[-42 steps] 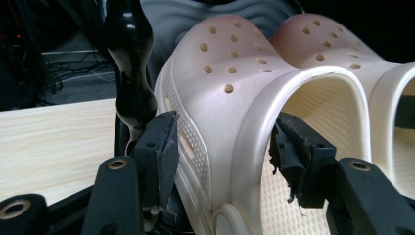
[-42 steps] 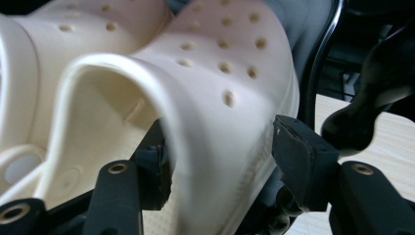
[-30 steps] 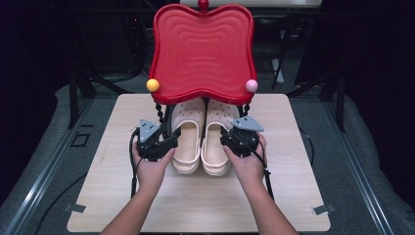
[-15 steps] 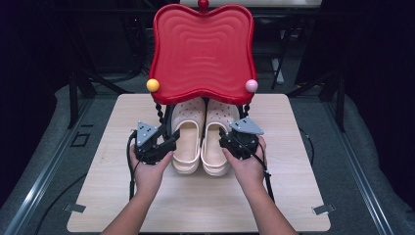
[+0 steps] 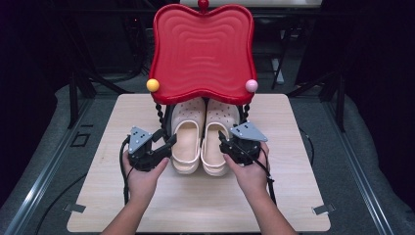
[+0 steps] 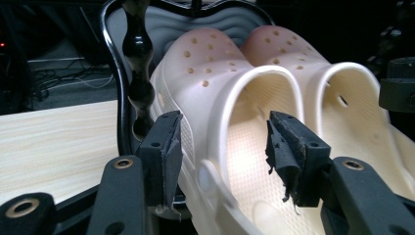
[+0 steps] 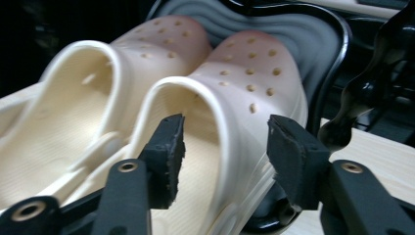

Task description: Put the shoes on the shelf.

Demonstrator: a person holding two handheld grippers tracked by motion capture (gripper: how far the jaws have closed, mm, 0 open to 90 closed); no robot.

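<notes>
Each cream clog's outer side wall is straddled, ungripped, by an open claw: left claw (image 5: 169,140) and left clog (image 5: 186,139), right claw (image 5: 222,140) and right clog (image 5: 216,139).

Two clogs sit side by side in the middle of the surface (image 5: 293,196), the left clog (image 5: 187,142) touching the right clog (image 5: 216,139), toes tucked under a raised tray (image 5: 203,49) standing behind them. A beaded post (image 6: 138,73) rises just left of the left clog. The left tongs (image 5: 169,143) straddle that clog's outer wall; the right tongs (image 5: 222,142) straddle the other's. Whether the pads touch is unclear.
</notes>
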